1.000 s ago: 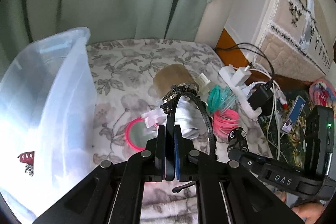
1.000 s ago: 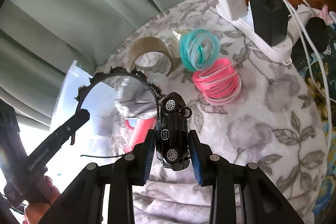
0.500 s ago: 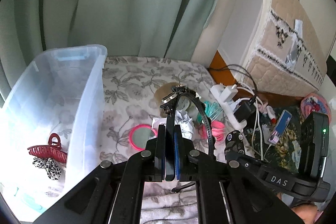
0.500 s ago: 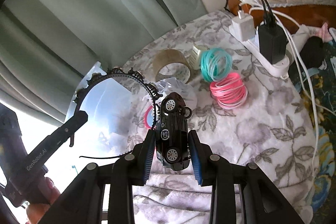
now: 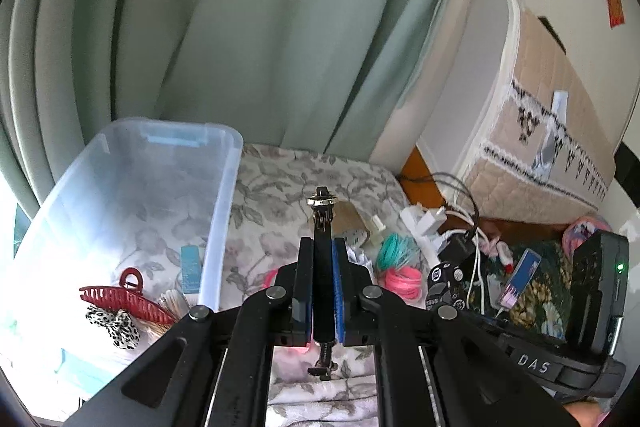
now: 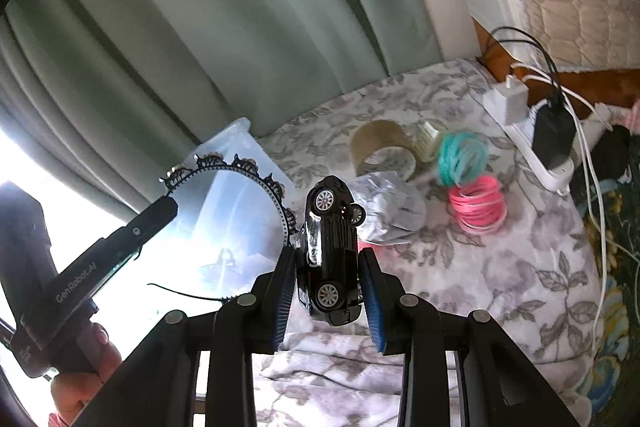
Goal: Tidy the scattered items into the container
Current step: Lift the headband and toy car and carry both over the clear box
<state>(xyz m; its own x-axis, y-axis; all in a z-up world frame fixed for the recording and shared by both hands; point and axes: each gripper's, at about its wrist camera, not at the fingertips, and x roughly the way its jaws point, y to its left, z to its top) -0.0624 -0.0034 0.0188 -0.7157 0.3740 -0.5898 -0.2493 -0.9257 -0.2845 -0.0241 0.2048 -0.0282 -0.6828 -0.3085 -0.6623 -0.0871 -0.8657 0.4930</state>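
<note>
The left hand-held gripper (image 5: 322, 291) is clamped on a thin black toothed headband with small ornaments (image 6: 256, 171), held in the air just right of the clear plastic storage bin (image 5: 224, 195); the right hand-held gripper (image 6: 326, 287) is clamped on a glossy black toy car (image 6: 330, 251) above the floral-covered bed (image 6: 520, 267). To finish well, I would carry each piece fully over the bin's rim before parting the fingers, lowering the springy headband close to the red claw clip (image 5: 124, 301) so it cannot bounce out.
</note>
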